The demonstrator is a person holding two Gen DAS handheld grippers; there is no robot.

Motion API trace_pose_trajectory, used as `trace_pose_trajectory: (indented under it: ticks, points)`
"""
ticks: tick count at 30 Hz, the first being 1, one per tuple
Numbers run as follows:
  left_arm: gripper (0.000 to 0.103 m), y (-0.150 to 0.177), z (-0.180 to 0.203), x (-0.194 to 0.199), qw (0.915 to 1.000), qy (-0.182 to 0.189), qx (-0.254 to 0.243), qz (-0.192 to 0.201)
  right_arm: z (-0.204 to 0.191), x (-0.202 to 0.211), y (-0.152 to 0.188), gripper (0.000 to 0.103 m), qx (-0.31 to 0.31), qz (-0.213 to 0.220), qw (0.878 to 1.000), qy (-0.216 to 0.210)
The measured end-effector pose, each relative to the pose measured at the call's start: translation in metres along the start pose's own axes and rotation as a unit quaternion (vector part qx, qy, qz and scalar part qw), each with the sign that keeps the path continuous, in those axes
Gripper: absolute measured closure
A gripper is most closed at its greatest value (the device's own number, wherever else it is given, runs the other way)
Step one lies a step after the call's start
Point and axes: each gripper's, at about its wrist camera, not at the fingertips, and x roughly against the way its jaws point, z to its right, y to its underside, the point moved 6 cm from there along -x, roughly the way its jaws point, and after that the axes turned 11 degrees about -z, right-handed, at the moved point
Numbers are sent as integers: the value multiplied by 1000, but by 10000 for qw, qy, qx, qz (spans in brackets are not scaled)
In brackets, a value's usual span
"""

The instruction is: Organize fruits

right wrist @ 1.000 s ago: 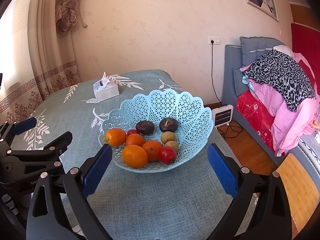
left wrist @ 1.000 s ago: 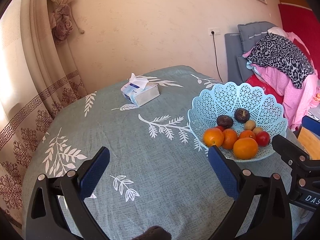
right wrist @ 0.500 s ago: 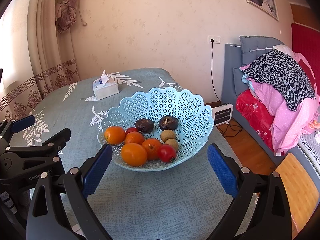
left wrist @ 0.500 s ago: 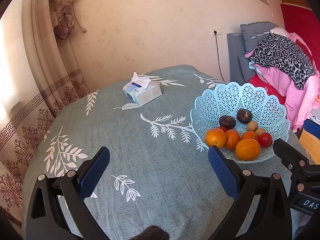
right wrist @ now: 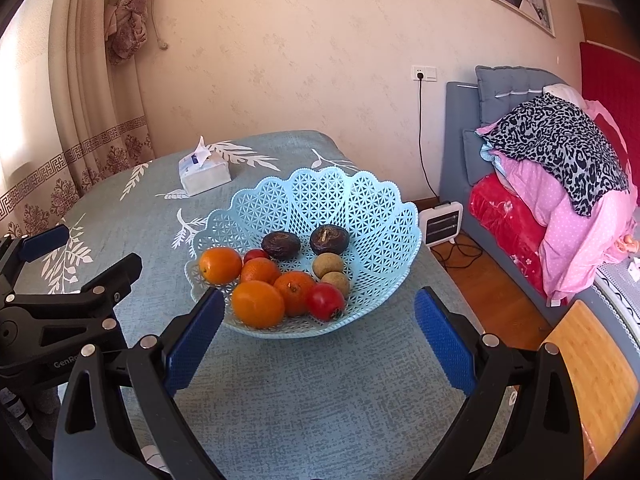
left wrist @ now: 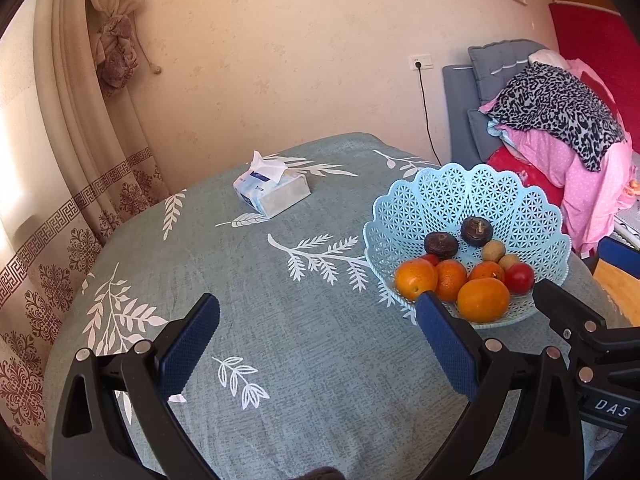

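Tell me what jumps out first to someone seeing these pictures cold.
The pale blue lattice basket near the table's right edge grabs the eye, heaped at the front with oranges and a red fruit, with two dark wrinkled fruits further back. Behind it to the left, a tissue box sits alone on the leaf-print tablecloth. Both pairs of blue-padded tongs, left and right, hang open and empty in front.

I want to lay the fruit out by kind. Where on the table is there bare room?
Bare cloth lies between the tissue box and the basket, and along the table's curtain side. The basket's front is crowded with oranges.
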Motion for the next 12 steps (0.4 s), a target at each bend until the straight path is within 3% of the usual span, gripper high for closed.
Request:
trace_pose_trajectory:
  ticks: [6,12]
  points:
    - [5,3,-7,-1,9999,-68,82,-104,-7,-2,2,6,61,-55,9999,-83]
    - [5,25,-42,-8,9978,-100,454,-475,-32,-4,7,6,275,-208,9986,-408]
